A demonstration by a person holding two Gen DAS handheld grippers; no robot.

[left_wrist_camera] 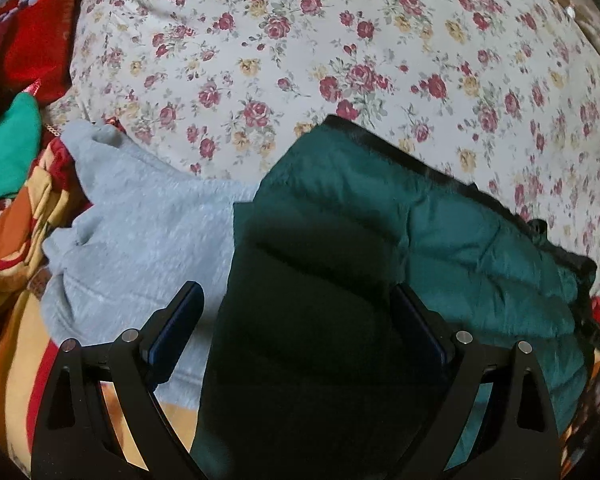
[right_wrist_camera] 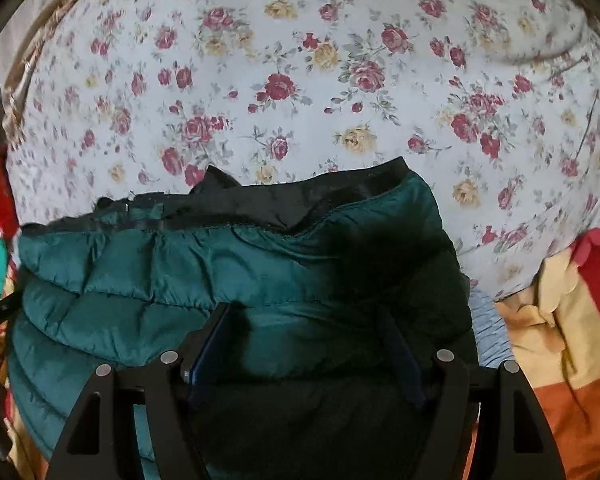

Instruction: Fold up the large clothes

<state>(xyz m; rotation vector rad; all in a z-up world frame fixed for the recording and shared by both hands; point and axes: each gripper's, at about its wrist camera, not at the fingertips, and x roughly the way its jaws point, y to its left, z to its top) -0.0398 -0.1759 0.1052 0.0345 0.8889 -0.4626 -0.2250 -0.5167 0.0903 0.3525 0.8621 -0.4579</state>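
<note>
A dark green quilted puffer jacket with a black lining edge lies folded on the bed, over a light blue fleece garment. My left gripper is open, its fingers wide apart, with the jacket's left end between them. In the right wrist view the jacket fills the lower middle, black lining along its far edge. My right gripper is open, its fingers astride the jacket's right part.
A floral bedsheet covers the bed beyond the jacket. A red, orange and cream blanket lies at the right. Red and teal clothes are piled at the left.
</note>
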